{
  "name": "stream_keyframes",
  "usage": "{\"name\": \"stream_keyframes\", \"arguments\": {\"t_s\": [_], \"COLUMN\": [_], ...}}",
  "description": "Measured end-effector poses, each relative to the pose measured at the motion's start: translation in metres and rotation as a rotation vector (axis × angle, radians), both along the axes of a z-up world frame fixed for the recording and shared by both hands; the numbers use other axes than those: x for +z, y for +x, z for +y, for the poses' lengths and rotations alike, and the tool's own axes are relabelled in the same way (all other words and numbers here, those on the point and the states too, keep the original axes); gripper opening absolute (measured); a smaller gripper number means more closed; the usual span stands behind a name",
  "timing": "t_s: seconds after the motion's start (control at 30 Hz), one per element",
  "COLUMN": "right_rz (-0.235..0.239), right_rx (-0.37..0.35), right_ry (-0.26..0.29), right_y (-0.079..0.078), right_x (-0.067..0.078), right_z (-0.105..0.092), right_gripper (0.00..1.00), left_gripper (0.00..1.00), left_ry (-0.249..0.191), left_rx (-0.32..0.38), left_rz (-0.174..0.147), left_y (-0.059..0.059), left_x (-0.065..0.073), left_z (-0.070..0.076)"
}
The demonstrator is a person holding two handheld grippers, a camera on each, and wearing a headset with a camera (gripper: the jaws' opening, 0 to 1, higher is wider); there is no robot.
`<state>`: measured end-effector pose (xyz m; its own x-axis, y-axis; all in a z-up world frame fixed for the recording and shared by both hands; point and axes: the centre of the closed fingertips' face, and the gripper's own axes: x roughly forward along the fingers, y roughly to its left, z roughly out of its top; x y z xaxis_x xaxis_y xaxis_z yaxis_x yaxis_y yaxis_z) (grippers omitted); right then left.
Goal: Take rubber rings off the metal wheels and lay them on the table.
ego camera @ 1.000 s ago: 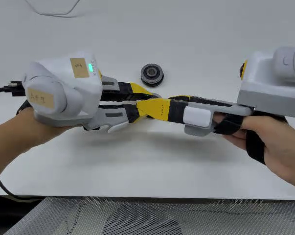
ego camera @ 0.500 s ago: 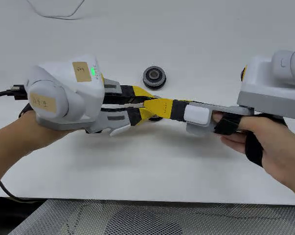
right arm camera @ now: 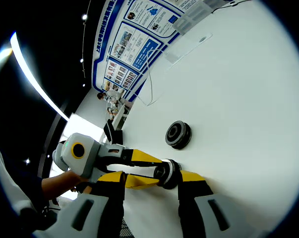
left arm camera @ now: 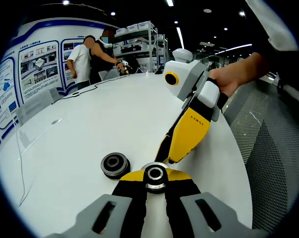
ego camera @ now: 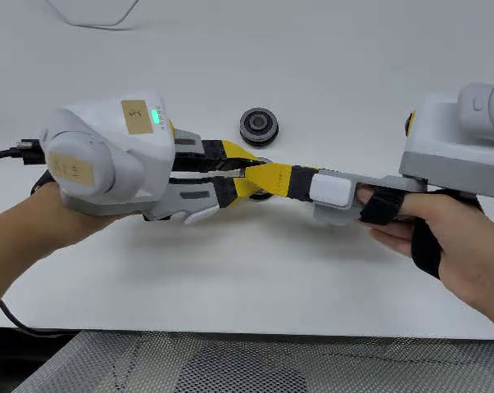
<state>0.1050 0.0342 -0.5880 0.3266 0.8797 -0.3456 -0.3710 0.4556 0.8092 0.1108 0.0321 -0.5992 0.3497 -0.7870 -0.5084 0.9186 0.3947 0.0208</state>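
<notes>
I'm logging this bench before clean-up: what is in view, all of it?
loose wheel: 1, black and metal, on the table
held wheel: 1, black and metal, between the jaws
table: 1, white
cable: 1, thin, far side of table
mesh: 1, grey, below table's near edge
posters: several, blue and white, on wall
shelves: 1 rack, behind table
people: 2, at table's far end
left hand-held gripper: white, yellow tips, shut on held wheel
right hand-held gripper: white, yellow tips, jaws astride held wheel
hands: left, right
</notes>
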Motion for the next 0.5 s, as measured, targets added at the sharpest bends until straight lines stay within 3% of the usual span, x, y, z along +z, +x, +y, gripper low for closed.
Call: {"name": "stream_keyframes", "arguments": {"t_s": [0.5], "right_rz": [-0.004], "right_rx": [0.002], "right_ry": [0.003], "right_y": [-0.0034], "right_x": [0.001], "right_z": [-0.0021], "right_gripper": [0.43], "left_gripper": [0.13], "left_ry": [0.002], "left_rx": [0.002], "left_rz": [0.001], "left_y": [0.001], "left_x": [-0.0002], "left_z": [0.0001]}}
